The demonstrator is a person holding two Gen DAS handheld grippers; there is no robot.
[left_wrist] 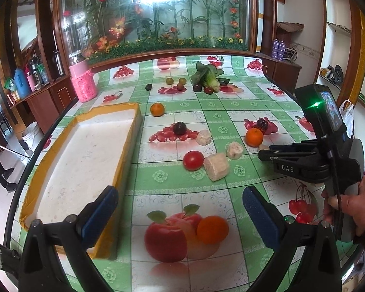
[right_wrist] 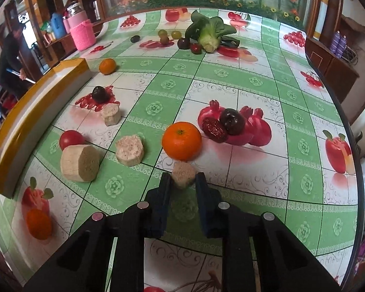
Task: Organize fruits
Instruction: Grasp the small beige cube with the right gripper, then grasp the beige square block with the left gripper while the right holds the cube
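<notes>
Fruits lie scattered over the round tabletop [right_wrist: 231, 170] with its green-and-white fruit-printed cover. Two real orange mandarins show: one large mandarin [right_wrist: 181, 140] just beyond the right tool, and a smaller mandarin [right_wrist: 107, 66] near the far end of the white foam tray edged in yellow tape [left_wrist: 85, 150]. One red tomato [right_wrist: 71, 139] touches the largest of four pale beige cut chunks [right_wrist: 79, 163]; a second chunk [right_wrist: 129, 150] sits between it and the large mandarin, a third [right_wrist: 111, 114] lies just beside a dark plum [right_wrist: 100, 94], and the fourth, a small beige chunk [right_wrist: 183, 174], sits between the tips of the right tool [right_wrist: 182, 182]. That tool's blue pads are narrowed around the chunk, but I cannot tell whether they press on it. Another dark plum [right_wrist: 232, 121] and one wrinkled red date [right_wrist: 214, 129] rest touching each other on a printed pomegranate. At the far side, a cluster of small round fruits, two greenish [right_wrist: 169, 34] and about four dark, lies beside one leafy green vegetable with a pale stalk [right_wrist: 209, 35]. The left tool [left_wrist: 180, 219] hangs wide open above the tabletop, gripping nothing, its left pad [left_wrist: 99, 216] over the tray's corner. A pink knitted container [left_wrist: 84, 82] stands at the far left edge.
</notes>
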